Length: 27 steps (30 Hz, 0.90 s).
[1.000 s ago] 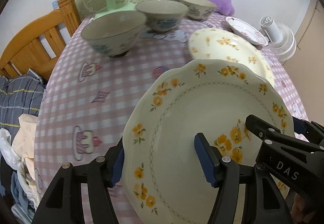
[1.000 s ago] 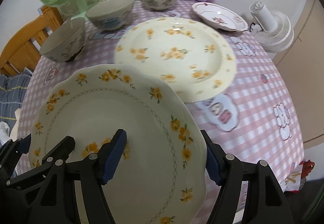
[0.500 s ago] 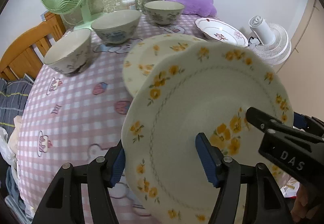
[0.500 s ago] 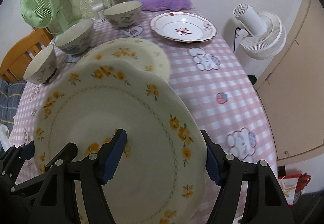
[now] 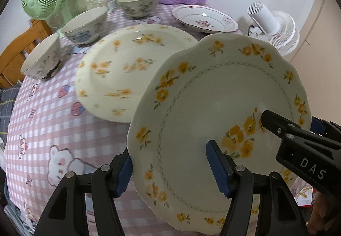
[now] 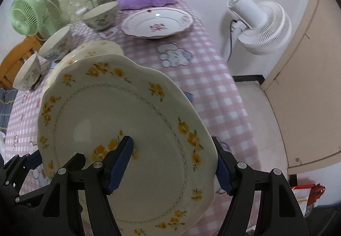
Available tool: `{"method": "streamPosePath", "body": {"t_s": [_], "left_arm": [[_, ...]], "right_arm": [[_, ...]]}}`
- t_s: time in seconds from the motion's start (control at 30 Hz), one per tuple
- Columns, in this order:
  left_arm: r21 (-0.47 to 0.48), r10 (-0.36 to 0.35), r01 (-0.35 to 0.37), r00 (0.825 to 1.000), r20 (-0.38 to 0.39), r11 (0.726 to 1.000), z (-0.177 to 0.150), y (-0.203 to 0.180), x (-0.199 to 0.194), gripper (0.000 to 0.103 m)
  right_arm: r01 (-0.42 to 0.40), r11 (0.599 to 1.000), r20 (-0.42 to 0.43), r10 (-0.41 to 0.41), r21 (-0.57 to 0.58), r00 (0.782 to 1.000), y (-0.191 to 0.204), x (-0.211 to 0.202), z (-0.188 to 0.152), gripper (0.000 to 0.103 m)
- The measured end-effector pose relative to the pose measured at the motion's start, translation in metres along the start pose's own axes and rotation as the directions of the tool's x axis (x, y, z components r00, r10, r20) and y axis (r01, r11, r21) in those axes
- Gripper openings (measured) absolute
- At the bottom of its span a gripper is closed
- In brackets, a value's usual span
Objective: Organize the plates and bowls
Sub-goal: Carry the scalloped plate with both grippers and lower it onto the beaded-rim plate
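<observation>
Both tools carry one scalloped yellow-flower plate (image 5: 221, 112), lifted clear of the table (image 5: 64, 133) near its front edge. The left gripper (image 5: 173, 168) pinches the plate's near-left rim between its blue pads; the right gripper (image 6: 173, 164) pinches the opposite rim, and its black finger shows at the right of the left wrist view. A hold on two sides keeps the wide dish steady, tilted slightly. Just beyond lies a second yellow-flower plate (image 5: 132, 67) flat on the pink checked cloth, judged the intended stacking base, being of like pattern. Three bowls (image 5: 86, 24) stand in a row along the left edge. A red-flower plate (image 6: 157, 22) sits at the far right corner, well apart
</observation>
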<state>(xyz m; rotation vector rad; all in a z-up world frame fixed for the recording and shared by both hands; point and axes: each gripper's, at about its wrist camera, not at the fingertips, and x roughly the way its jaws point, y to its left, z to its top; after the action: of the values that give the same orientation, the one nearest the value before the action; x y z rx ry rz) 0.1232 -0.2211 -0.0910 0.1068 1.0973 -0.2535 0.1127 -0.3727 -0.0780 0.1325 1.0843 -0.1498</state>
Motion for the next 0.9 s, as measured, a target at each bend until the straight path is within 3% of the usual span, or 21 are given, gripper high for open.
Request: {"method": "streamPosePath", "body": {"t_s": [0.4,0.73,0.9], "left_arm": [[0.056,-0.006,0.007,1.000,-0.026,0.998,0.010,-0.040,0.017,0.067],[0.042,0.011,-0.009,0.998,-0.056,0.999,0.020,-0.045,0.037,0.070],[0.060,-0.007,0.011,0.997,-0.071,0.998,0.021,-0.049,0.040,0.082]], "right_arm": [[0.027,0.998,-0.049,-0.024,0.051,0.998,-0.045,0.016,0.000,0.074],[0.022,0.999,-0.099,-0.018,0.041,0.995,-0.050,0.036,0.006,0.074],[0.019,0.999,-0.113,-0.015,0.036,0.993,-0.050,0.040,0.007,0.075]]}}
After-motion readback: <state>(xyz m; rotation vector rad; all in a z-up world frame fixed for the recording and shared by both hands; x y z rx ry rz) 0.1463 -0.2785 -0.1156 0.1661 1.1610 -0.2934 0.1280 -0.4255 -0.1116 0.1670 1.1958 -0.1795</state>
